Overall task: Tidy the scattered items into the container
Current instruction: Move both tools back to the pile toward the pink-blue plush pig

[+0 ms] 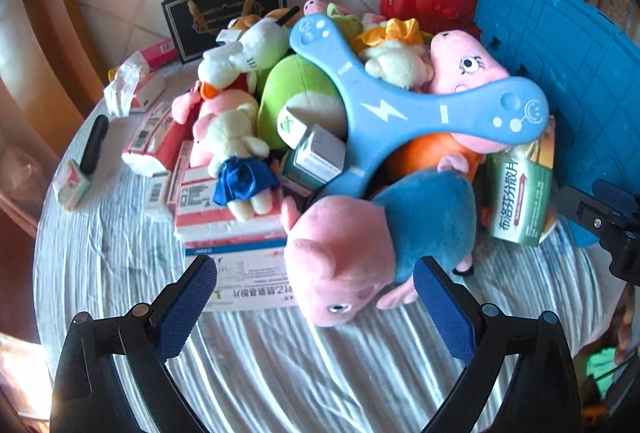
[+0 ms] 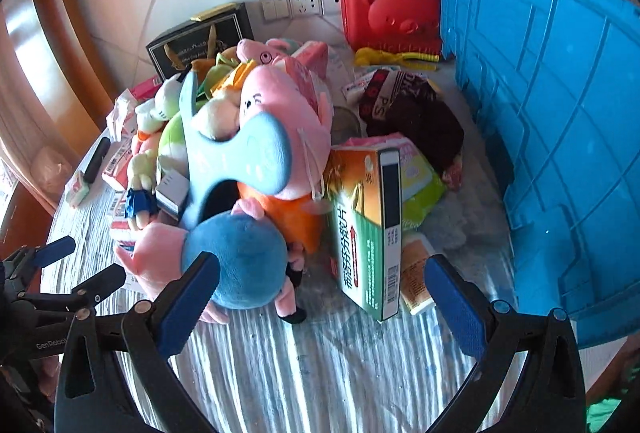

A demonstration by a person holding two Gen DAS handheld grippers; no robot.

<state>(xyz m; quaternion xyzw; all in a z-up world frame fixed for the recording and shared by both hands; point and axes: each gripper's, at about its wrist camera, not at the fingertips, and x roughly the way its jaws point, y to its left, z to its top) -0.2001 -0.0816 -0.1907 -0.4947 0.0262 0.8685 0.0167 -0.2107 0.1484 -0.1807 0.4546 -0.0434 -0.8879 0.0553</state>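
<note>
Low in the left wrist view, the left gripper is spread wide, empty, its 2 pads flanking a pig plush at center. Low in the right wrist view, the right gripper gapes empty; the blue crate fills the right.

Green medicine box: Chinese print "布洛芬分散片", read on its face in both views. Dark packet: white letters "PS". Left gripper body: "GenRobot", partly cut off. Blue three-armed toy: white lightning-bolt sign, smiley faces on arm ends.
</note>
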